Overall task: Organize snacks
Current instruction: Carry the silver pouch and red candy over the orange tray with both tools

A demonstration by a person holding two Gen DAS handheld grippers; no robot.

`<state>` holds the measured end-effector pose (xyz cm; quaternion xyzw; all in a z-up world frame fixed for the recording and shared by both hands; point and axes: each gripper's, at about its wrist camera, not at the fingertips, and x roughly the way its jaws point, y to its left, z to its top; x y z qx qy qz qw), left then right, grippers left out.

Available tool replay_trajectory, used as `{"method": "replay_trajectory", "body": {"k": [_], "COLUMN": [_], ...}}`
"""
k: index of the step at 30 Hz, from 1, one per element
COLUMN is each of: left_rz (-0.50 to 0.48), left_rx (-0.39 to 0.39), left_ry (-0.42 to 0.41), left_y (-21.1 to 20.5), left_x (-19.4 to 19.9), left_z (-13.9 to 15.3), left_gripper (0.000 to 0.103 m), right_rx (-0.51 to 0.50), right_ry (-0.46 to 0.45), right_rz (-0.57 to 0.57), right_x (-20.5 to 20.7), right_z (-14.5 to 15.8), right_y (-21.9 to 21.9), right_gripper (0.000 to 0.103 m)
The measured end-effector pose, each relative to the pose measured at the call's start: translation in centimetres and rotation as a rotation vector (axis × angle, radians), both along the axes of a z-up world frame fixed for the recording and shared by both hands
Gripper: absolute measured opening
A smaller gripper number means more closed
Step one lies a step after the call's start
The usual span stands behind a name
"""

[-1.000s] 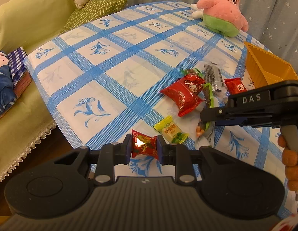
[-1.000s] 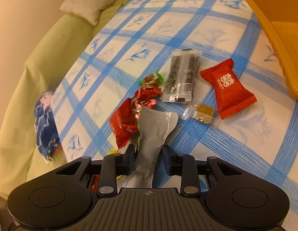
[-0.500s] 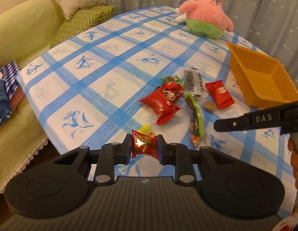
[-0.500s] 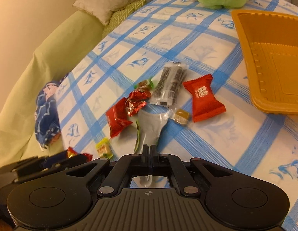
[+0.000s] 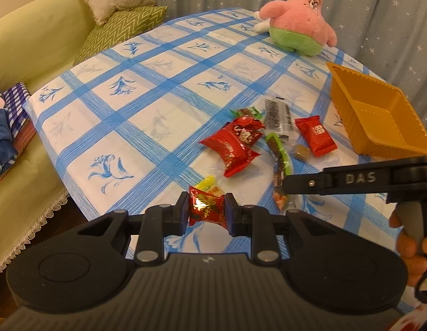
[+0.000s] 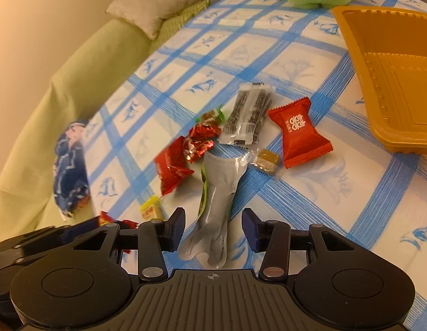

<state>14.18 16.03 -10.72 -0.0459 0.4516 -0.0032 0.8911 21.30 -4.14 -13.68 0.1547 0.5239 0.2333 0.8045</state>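
My left gripper (image 5: 206, 212) is shut on a small red foil candy (image 5: 205, 209), held just above the table's near edge. My right gripper (image 6: 213, 229) has its jaws opening. A long packet with a grey back (image 6: 219, 193) lies on the cloth between them, and neither pad touches it. From the left wrist that same packet (image 5: 279, 160) shows green and brown, with the right gripper's fingers (image 5: 296, 183) over its near end. Other snacks lie loose: a red pillow pack (image 5: 232, 149), a red square pack (image 6: 298, 132), dark seed bars (image 6: 246, 115), a caramel (image 6: 265, 160) and a yellow candy (image 6: 150, 209). The orange tray (image 6: 406, 96) stands to the right.
A pink plush star (image 5: 298, 27) sits at the table's far side. A green sofa (image 5: 26, 41) with cushions runs along the left, close to the table edge. A starred curtain hangs behind. A hand (image 5: 409, 248) grips the right gripper's handle.
The right jaws were around the long packet, closed fully at its near end, and now stand apart with the packet lying between them. The left gripper keeps its hold on the red candy.
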Motion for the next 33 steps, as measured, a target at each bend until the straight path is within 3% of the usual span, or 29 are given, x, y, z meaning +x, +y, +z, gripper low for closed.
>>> {"method": "replay_trajectory", "body": {"k": [3,8,18,25,33], "left_rz": [0.006,0.013,-0.006,-0.056,-0.158], "left_rx": [-0.001,0.000,0.007,0.008,-0.007], "left_ry": [0.003,0.005,-0.001,-0.035,-0.087], "left_y": [0.4,0.8,0.3,-1.8,-6.2], "left_x": [0.1,0.5,1.1,1.6,2.8], "left_z": [-0.1,-0.3,0.0,1.4,3.3], "left_gripper": [0.024,0.024,0.024,0.024,0.024], "right_rx": [-0.006,-0.050,-0.093,-0.040,0.001], "right_ry": [0.010,-0.004,-0.033,-0.050,-0.076], "right_rz": [-0.002,0.004,0.047,0.022,-0.069], "right_x": [0.5,0.9,0.3,-0.2,-1.1], "right_z": [-0.8,-1.2,-0.5,1.8,4.7], "right_y": [0.7,1.9,2.0,-0.6,-6.9], "right_gripper": [0.046,0.030,0.027,0.027,0.027]}}
